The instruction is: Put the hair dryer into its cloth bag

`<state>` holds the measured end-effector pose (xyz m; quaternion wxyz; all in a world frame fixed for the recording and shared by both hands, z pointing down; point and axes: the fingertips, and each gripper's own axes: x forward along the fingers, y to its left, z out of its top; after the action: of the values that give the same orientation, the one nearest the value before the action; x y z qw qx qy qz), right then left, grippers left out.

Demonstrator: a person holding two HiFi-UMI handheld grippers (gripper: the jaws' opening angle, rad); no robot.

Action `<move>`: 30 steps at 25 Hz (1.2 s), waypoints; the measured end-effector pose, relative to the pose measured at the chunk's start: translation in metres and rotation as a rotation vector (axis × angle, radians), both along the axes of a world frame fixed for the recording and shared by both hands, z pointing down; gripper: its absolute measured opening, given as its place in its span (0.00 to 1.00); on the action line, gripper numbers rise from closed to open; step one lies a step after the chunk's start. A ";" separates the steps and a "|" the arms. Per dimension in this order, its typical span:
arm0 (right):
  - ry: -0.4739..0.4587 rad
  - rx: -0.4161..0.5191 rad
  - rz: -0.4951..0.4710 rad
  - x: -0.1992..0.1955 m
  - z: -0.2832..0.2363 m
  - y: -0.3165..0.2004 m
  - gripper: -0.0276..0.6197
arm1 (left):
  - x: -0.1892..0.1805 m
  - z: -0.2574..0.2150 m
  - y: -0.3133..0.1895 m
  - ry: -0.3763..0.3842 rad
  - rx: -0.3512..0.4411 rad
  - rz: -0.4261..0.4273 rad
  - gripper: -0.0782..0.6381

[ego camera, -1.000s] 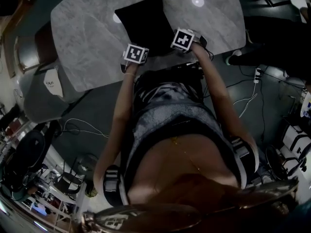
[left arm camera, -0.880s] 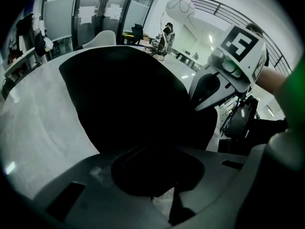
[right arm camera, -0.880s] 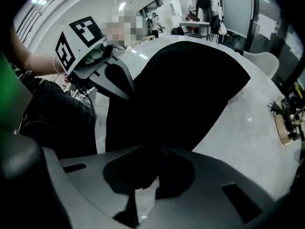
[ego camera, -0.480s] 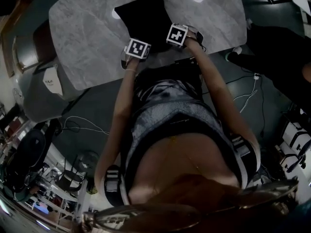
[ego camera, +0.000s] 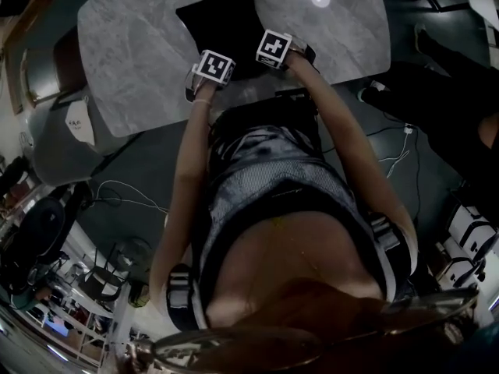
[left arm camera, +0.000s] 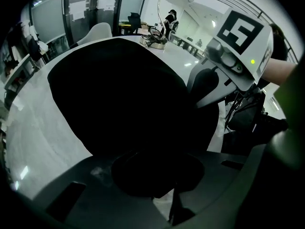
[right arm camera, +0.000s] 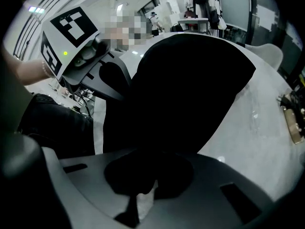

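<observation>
Arms extended, left gripper (left arm camera: 159, 185), right gripper (right arm camera: 145, 185) tilted steeply down, both fingers (left arm camera: 86, 185) clamping cloth bag (ego camera: 222, 22), right just closed

- Cloth bag (ego camera: 221, 23): black, matte, roughly rectangular, spread out on the grey marbled table (ego camera: 132, 45), set slightly askew.
- Its near edge sits by the person's side of the table. The fabric there is bunched and pinched by the left gripper (left arm camera: 155, 182) and the right gripper (right arm camera: 143, 182), side by side.
- Surface too dark to show detail.
</observation>
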<state>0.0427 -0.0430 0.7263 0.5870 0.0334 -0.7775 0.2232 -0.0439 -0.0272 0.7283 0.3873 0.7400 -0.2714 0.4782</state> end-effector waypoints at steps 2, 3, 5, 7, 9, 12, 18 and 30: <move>0.005 -0.015 -0.021 0.002 0.001 -0.001 0.15 | 0.003 0.001 0.000 -0.007 -0.014 -0.023 0.16; 0.007 -0.021 -0.034 0.001 0.001 -0.001 0.15 | 0.001 0.002 -0.001 -0.018 -0.009 -0.035 0.16; 0.008 -0.031 -0.053 0.002 0.002 -0.003 0.15 | -0.004 0.003 -0.009 -0.056 0.020 -0.052 0.16; 0.002 -0.041 -0.065 0.003 0.002 -0.008 0.15 | -0.002 0.004 -0.017 -0.074 0.035 -0.056 0.16; -0.004 -0.045 -0.082 0.002 0.000 -0.014 0.15 | 0.001 0.003 -0.019 -0.083 0.013 -0.065 0.16; -0.002 -0.028 -0.115 0.000 0.002 -0.011 0.15 | 0.001 0.006 -0.019 -0.103 0.007 -0.069 0.16; 0.005 -0.011 -0.116 -0.002 0.005 -0.004 0.15 | -0.001 0.010 -0.017 -0.142 0.045 -0.062 0.16; 0.030 0.025 -0.022 -0.013 0.011 -0.001 0.15 | -0.018 0.011 -0.015 -0.110 0.115 -0.011 0.16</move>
<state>0.0293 -0.0444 0.7377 0.6003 0.0357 -0.7718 0.2065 -0.0615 -0.0424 0.7398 0.3315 0.7321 -0.3232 0.4996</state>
